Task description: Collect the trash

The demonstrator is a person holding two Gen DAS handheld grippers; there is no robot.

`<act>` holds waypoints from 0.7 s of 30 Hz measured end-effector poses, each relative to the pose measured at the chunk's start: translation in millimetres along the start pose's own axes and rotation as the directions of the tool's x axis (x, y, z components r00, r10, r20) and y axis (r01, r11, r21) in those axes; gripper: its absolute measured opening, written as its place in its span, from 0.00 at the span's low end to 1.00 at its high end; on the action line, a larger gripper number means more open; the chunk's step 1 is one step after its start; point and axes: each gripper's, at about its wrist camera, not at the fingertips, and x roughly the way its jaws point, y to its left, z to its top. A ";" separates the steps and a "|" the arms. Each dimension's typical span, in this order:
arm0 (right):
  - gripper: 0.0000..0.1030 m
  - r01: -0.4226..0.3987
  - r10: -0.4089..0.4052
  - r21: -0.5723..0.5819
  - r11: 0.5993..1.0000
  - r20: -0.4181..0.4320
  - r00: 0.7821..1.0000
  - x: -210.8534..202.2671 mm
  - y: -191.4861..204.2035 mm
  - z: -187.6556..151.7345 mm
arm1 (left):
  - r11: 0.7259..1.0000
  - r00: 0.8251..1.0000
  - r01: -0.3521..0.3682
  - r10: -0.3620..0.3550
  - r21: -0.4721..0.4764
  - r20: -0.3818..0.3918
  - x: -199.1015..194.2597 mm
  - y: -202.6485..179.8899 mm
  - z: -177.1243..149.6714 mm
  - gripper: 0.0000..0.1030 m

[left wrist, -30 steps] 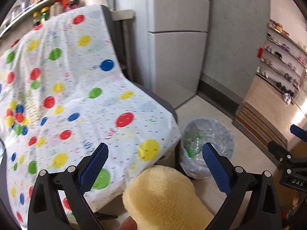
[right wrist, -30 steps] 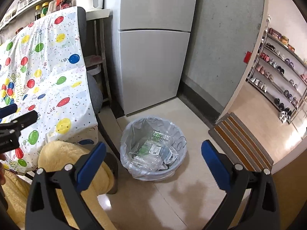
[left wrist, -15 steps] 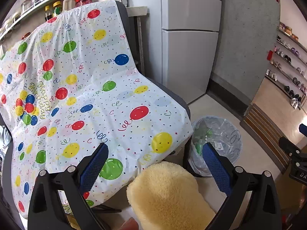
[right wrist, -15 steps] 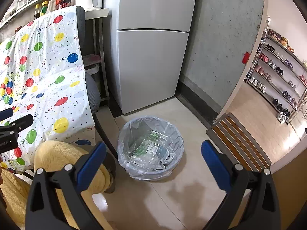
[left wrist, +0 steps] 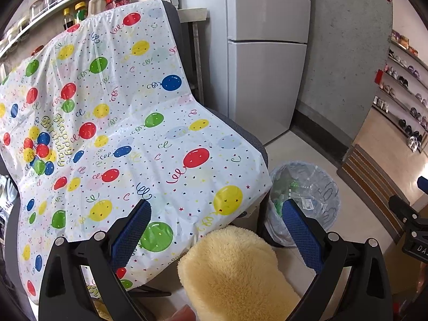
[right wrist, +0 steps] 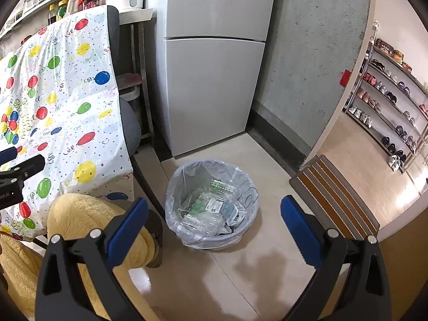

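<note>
Between the right gripper [right wrist: 214, 214]'s blue fingers [right wrist: 128, 224], spread wide and empty, sits the lined trash bin [right wrist: 211, 208] on the floor, holding clear plastic packaging [right wrist: 211, 208]. It stands just beside the chair, presumably so waste drops in easily. Ahead of the left gripper [left wrist: 214, 224], whose fingers are equally apart and hold nothing, lies the balloon-print plastic cover [left wrist: 128, 133] draped over the chair [left wrist: 256, 144], likely the trash to gather.
</note>
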 end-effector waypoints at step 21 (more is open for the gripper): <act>0.94 -0.008 0.008 0.003 1.000 0.001 1.000 -0.3 2.4 -1.4 | 1.000 1.000 -0.016 0.016 -0.014 0.000 -2.1 4.5 -1.5 0.94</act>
